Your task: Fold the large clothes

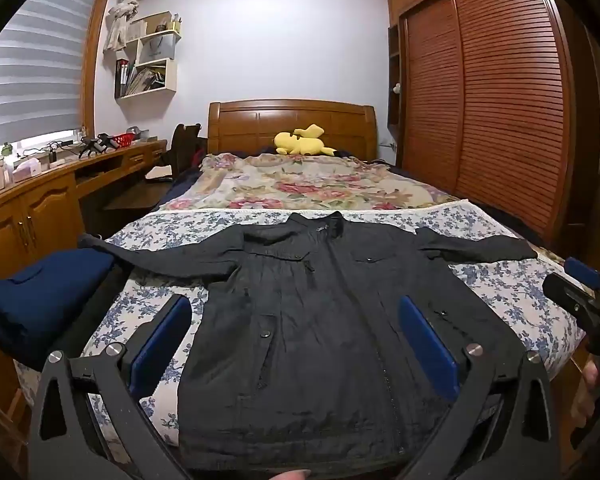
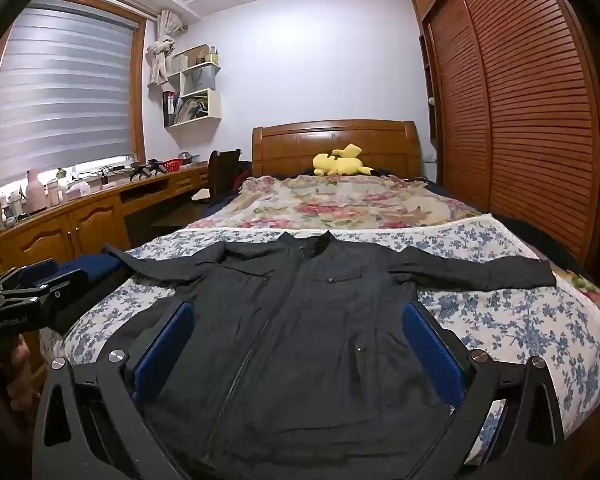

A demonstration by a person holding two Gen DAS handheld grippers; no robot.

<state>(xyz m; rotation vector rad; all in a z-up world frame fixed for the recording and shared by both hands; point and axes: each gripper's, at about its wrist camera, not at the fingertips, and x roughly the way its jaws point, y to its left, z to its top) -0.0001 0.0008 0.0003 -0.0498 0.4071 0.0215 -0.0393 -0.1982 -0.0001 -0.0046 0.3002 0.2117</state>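
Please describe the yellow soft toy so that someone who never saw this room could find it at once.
Look at the bed and follow it to the wooden headboard at the far end. The yellow plush toy lies just in front of it, beyond the floral blanket. It is the only bright yellow thing there.

1. The room is evenly, fairly dimly lit; the pale back wall (image 1: 280,40) glows brightest, washed from the ceiling.
2. Daylight glares white in a strip under the window blind (image 2: 60,92).
3. The black jacket (image 1: 320,320) swallows detail; its folds barely show.
4. Fisheye bending curves the wardrobe doors (image 2: 520,120), and the corners go black.
5. Everything looks slightly soft and smeary.
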